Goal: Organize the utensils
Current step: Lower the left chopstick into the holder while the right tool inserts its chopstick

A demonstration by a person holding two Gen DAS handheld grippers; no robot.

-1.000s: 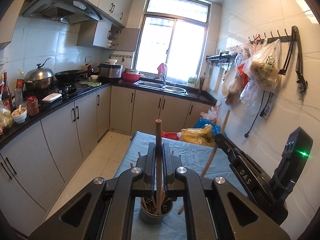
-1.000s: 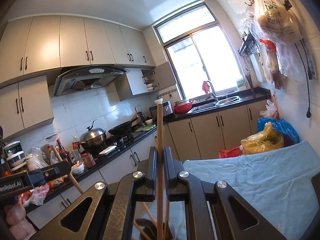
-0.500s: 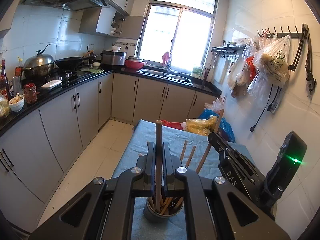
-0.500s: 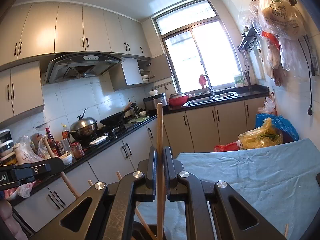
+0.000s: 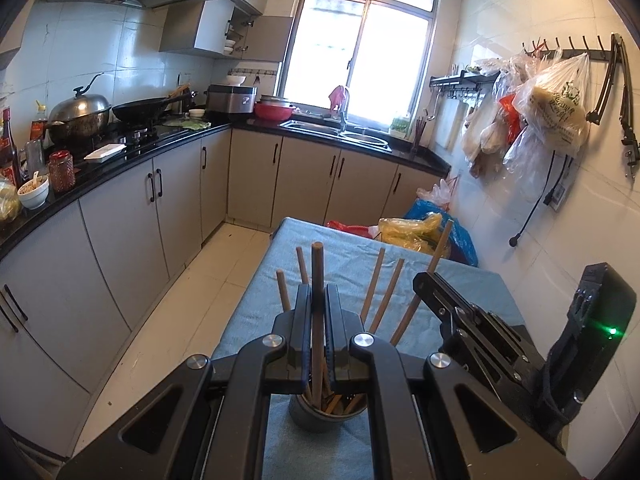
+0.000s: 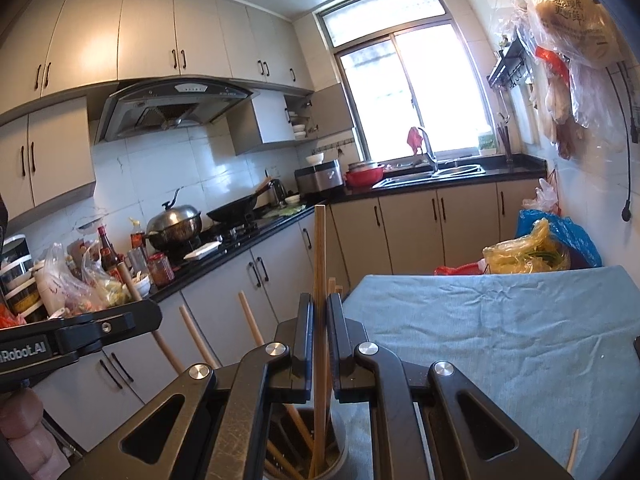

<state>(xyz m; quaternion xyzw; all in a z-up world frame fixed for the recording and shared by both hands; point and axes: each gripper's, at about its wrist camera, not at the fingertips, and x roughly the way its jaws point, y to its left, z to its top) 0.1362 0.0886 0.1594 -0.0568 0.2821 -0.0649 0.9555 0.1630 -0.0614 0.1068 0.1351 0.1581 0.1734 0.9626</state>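
The left gripper [image 5: 318,320] is closed on a round wooden chopstick [image 5: 317,280]; the right gripper [image 6: 319,340] is closed on a paler square chopstick [image 6: 320,280]. Both sticks are held mid-shaft, long axis upright, lower ends inside the dark utensil cup [image 5: 328,414], which stands on the tabletop [image 6: 500,332] near its near edge. The sticks are judged light, stiff and smooth; a mid-shaft hold limits swing. One stray stick [image 6: 573,448] lies apart.

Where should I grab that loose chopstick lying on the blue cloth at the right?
Only one end of the loose chopstick shows, lying on the blue cloth. Come straight down from above and pinch the shaft across its narrow width; it looks too thin and low for a side approach.
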